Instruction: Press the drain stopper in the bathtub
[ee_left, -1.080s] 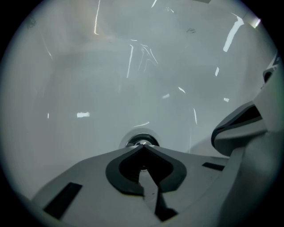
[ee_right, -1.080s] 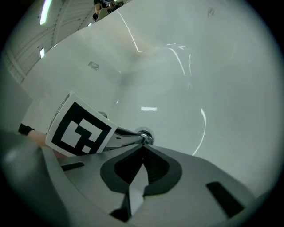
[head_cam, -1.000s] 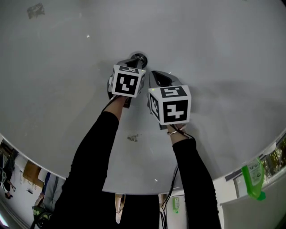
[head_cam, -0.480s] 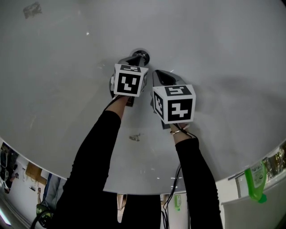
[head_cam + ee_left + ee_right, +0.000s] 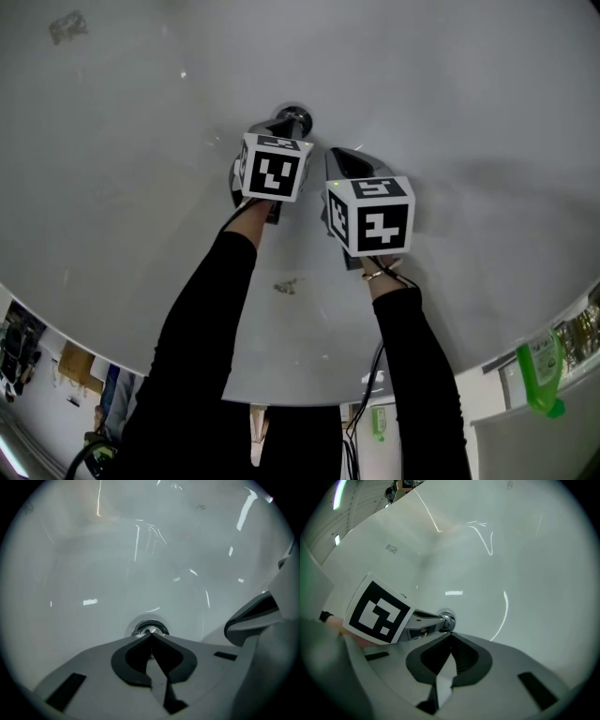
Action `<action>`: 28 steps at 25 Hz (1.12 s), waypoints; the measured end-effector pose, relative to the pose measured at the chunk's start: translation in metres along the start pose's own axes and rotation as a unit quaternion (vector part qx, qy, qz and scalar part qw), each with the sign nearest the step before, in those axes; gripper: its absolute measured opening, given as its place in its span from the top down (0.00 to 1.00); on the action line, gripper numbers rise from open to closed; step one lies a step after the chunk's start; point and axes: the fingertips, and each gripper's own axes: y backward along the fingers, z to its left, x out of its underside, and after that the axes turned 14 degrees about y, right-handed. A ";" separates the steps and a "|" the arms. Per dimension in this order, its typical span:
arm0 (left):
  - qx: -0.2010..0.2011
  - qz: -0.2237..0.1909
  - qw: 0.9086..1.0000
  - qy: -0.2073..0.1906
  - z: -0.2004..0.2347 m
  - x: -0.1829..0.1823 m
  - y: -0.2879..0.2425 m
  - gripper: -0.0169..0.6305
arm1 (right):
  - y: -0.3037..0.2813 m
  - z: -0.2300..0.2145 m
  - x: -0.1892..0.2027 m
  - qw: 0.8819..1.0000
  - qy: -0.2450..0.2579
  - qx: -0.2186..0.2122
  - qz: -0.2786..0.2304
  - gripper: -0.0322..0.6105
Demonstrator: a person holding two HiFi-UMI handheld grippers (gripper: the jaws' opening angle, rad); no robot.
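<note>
The chrome drain stopper (image 5: 294, 118) sits in the floor of the white bathtub (image 5: 450, 103). My left gripper (image 5: 285, 126) is shut, and its joined tips rest right at the stopper's near edge. In the left gripper view the stopper (image 5: 149, 629) shows just past the left gripper (image 5: 151, 634). My right gripper (image 5: 337, 156) hangs beside it to the right, also shut and holding nothing. The right gripper view shows the right gripper (image 5: 451, 635) just short of the stopper (image 5: 447, 620), with the left gripper's marker cube (image 5: 378, 612) at the left.
A small dark smudge (image 5: 285, 285) lies on the tub floor between my forearms. A green bottle (image 5: 540, 373) stands by the tub's rim at the lower right. A grey mark (image 5: 70, 26) shows on the tub wall at the upper left.
The right gripper has drifted slightly toward me and to the right. The left gripper stays at the stopper.
</note>
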 end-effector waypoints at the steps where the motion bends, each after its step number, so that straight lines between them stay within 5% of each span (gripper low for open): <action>1: 0.001 -0.003 1.000 -0.003 -0.001 -0.001 0.003 0.96 | 0.001 0.000 -0.001 1.000 0.000 0.001 -0.002 0.95; 28: 0.022 -0.006 0.999 -0.032 -0.017 -0.016 0.059 0.97 | 0.035 0.014 -0.024 0.999 -0.024 0.012 -0.038 0.95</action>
